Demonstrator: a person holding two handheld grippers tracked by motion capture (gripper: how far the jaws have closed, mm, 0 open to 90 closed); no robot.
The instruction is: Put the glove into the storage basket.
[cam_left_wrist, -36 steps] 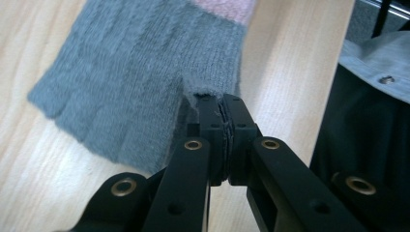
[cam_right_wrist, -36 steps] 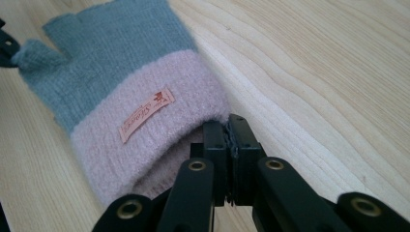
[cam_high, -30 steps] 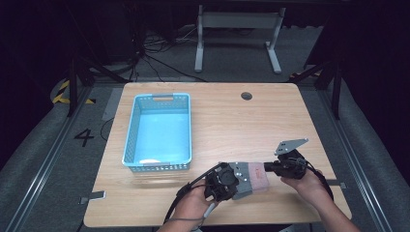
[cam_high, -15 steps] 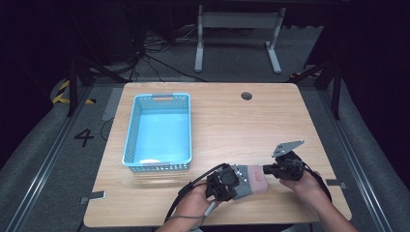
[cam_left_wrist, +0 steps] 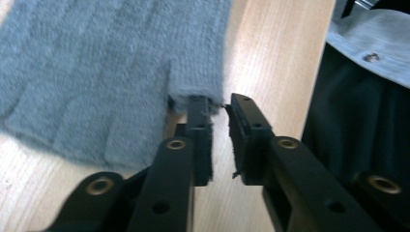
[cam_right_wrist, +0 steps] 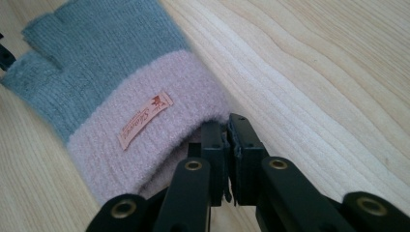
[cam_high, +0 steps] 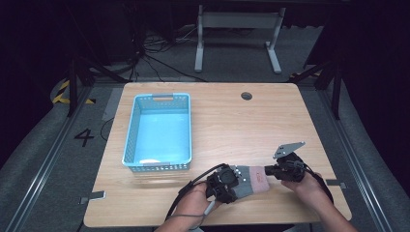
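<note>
1. Grey-and-pink knitted fingerless glove (cam_high: 249,178) lies flat on light wooden table (cam_high: 232,125), near front edge, btwn the two claws. Grey finger end points to left claw, pink cuff w/ small sewn label to right claw.
2. Left claw (cam_left_wrist: 220,137): jaws have just been opening; narrow gap btwn pads in left gripper view. One jaw tip sits under edge of a grey finger stub, the other is bare on the table side. Pads not pressing the knit, so open, not gripping.
3. Right claw (cam_right_wrist: 227,154): jaws have just been opening; thin slit btwn pads in right gripper view. Tips sit at the rim of the pink cuff, one jaw just under the fold. No fabric pinched, so open.
4. High view: left hand (cam_high: 193,203) and right hand (cam_high: 309,186) come in from the bottom edge, claws at opposite ends of the glove.
5. Light blue plastic lattice basket (cam_high: 133,140) stands on the left part of the table, well apart from the glove.
</note>
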